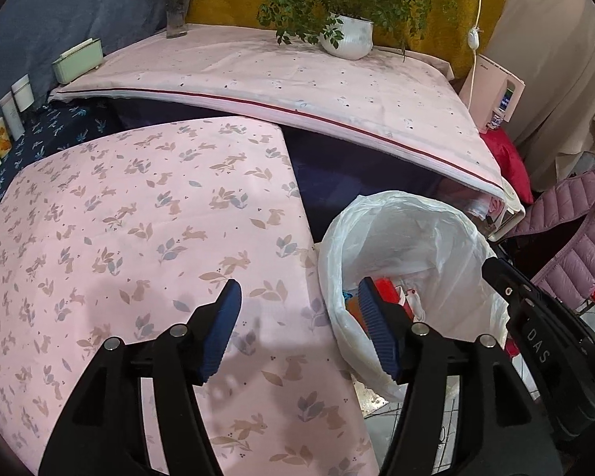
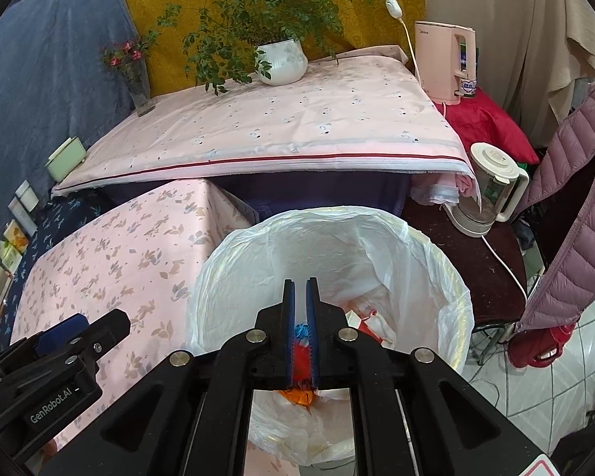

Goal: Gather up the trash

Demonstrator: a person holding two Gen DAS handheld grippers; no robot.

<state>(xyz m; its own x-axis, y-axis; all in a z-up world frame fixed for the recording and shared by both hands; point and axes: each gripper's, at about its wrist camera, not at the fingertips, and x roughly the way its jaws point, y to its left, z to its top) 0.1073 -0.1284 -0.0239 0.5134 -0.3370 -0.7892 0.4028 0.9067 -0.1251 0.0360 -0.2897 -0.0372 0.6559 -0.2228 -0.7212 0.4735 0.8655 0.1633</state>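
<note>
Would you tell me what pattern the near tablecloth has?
Pink tablecloth with small rabbits and leaf sprigs; clearest in the left wrist view.
</note>
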